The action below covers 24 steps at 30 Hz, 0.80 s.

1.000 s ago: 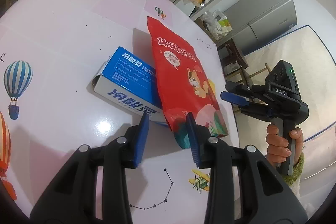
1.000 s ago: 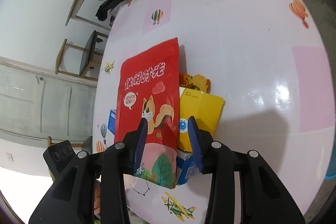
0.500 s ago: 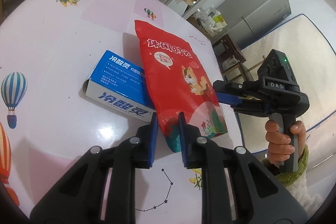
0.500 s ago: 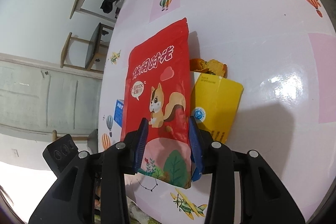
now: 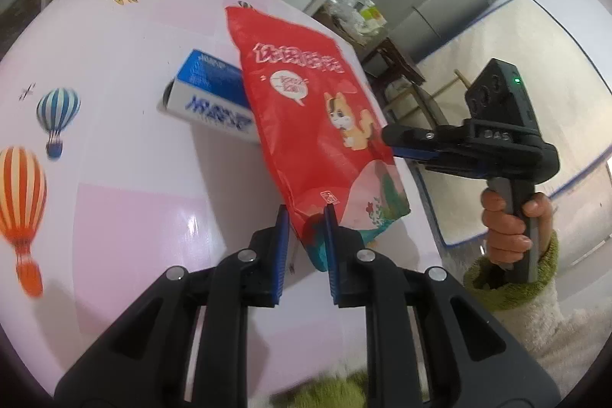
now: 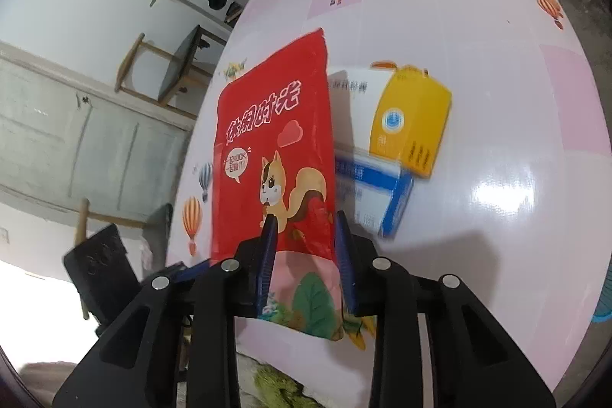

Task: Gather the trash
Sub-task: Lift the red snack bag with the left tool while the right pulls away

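1. Gripping: left gripper [image 5: 305,213] and right gripper [image 6: 304,220], jaws just closing, both pinch the red squirrel-print snack bag [image 5: 313,125], frame centre, tilted off the pink surface [image 5: 126,201].
2. Remaining: blue-white carton [image 6: 376,195] and yellow carton [image 6: 411,123], right of centre.

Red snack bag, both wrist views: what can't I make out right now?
- Red snack bag: what it holds, no view shows.
- Blue-and-white box: print blurred in the left wrist view, right end behind the bag.
- Yellow box: missing from the left wrist view, and its small print is blurred in the right.
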### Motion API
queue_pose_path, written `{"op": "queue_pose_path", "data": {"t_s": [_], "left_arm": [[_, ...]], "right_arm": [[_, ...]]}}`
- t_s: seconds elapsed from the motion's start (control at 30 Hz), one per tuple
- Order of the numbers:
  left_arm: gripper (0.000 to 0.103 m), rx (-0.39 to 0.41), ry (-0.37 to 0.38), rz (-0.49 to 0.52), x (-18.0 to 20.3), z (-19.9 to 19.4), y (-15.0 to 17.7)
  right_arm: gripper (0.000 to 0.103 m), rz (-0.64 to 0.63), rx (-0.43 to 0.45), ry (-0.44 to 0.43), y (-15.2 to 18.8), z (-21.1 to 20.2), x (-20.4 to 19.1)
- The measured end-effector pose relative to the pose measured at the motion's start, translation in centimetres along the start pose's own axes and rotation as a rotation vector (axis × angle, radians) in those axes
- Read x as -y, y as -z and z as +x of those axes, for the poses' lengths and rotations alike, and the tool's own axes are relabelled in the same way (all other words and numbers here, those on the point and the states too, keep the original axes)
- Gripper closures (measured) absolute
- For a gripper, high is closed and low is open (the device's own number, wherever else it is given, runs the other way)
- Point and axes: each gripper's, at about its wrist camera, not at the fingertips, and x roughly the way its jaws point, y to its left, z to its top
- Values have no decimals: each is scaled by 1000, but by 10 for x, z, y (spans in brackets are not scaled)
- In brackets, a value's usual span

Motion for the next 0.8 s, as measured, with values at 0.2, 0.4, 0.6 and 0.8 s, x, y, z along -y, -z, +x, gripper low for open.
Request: {"op": "queue_pose_path", "data": {"t_s": [0.2, 0.4, 0.6, 0.8], "left_arm": [[86, 9, 78, 10, 1, -14, 18], [85, 6, 186, 1, 0, -15, 26], [81, -28, 144, -12, -8, 3, 31], [77, -24, 52, -1, -21, 14, 25]], "right_arm": [[79, -26, 5, 78, 33, 4, -7], [90, -80, -38, 133, 54, 19, -11], [96, -185, -89, 233, 71, 43, -23], [96, -279, -97, 296, 78, 53, -37]]}}
